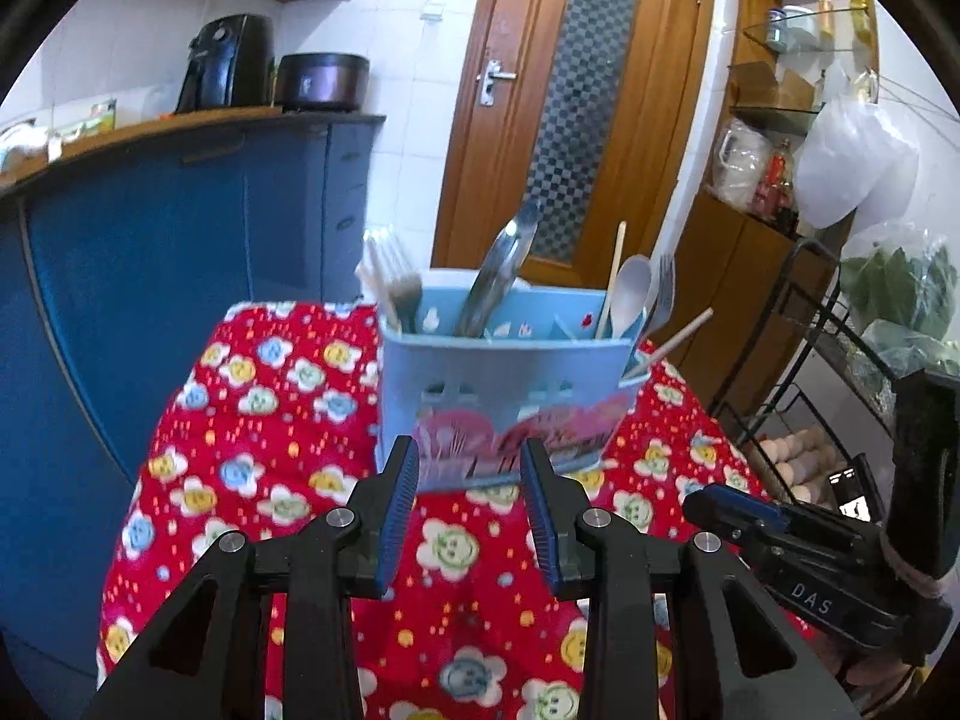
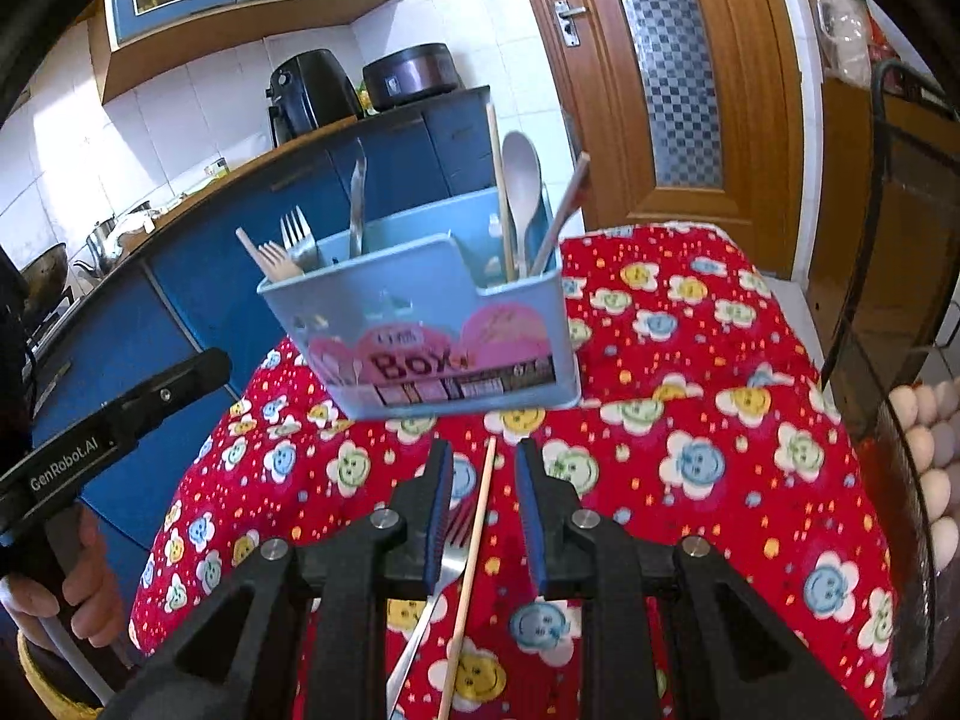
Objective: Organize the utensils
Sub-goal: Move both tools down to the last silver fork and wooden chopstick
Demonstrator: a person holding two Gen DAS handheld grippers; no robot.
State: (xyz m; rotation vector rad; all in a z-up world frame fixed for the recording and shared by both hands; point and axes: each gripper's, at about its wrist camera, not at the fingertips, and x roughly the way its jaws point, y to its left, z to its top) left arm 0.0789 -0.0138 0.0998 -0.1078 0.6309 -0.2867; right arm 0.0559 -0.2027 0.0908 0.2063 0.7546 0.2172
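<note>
A light blue utensil box (image 1: 498, 384) (image 2: 432, 336) stands on the red flowered tablecloth (image 1: 252, 438) (image 2: 690, 408). It holds forks, a grey spoon (image 2: 521, 180), metal tongs (image 1: 498, 276) and chopsticks. My left gripper (image 1: 471, 462) is open and empty, just in front of the box. My right gripper (image 2: 480, 462) is open above a wooden chopstick (image 2: 471, 564) and a metal fork (image 2: 441, 576) that lie on the cloth between its fingers. The right gripper also shows in the left wrist view (image 1: 744, 510).
Blue cabinets (image 1: 150, 276) with a counter, an air fryer (image 1: 231, 60) and a cooker (image 1: 324, 81) stand to the left. A wooden door (image 1: 576, 102) is behind. A black wire rack (image 1: 840, 360) with eggs (image 2: 924, 450) stands to the right.
</note>
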